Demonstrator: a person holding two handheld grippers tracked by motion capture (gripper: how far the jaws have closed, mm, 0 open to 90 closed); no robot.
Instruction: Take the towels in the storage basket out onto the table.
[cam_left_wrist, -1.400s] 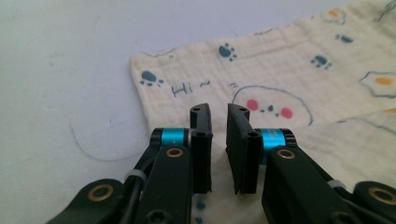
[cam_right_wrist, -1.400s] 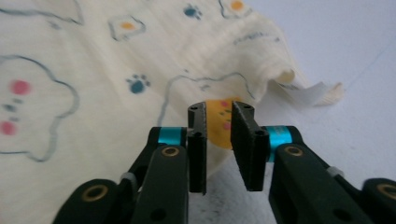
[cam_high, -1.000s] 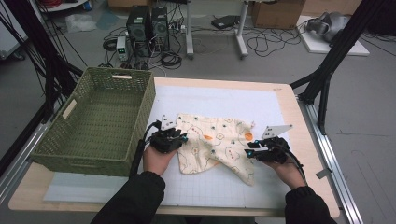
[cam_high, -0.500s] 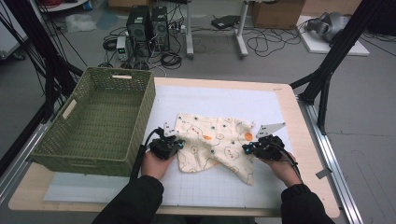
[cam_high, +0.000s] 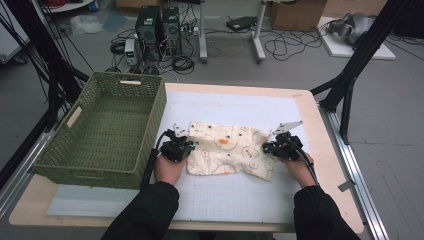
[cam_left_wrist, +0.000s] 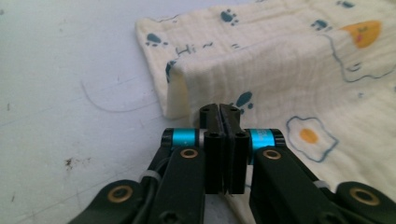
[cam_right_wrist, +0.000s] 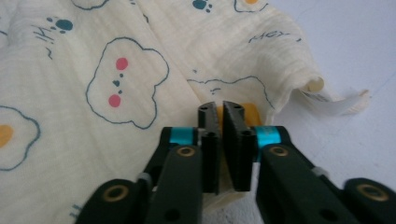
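The cream cloth (cam_high: 227, 149), printed with eggs, paw marks and cloud faces, lies on the white gridded mat (cam_high: 240, 192) at the centre of the high view. It is spread nearly flat, with its left and right edges raised into small folds.

Left claw (cam_high: 186, 145): positioned at the left edge of the cloth, just left of frame centre in the high view. In the left gripper view the left claw (cam_left_wrist: 219, 111) has its jaws pressed together at lower centre of the frame, clenched on a fold of the cloth (cam_left_wrist: 280, 60). The fabric rises to a ridge directly behind the jaw tips, and one cloth corner lies flat on the mat at the upper left of that frame.

Right claw (cam_high: 269, 146): positioned at the right edge of the cloth, right of frame centre in the high view. In the right gripper view the right claw (cam_right_wrist: 220, 109) shows jaws nearly together, with a thin layer of cloth (cam_right_wrist: 116, 84) gripped between them. A rolled hem and a white label stand at the right of that frame.

The green woven basket (cam_high: 160, 107) stands on the worktop (cam_high: 327, 165) at the left of the high view, just beside the left claw and apart from the cloth.
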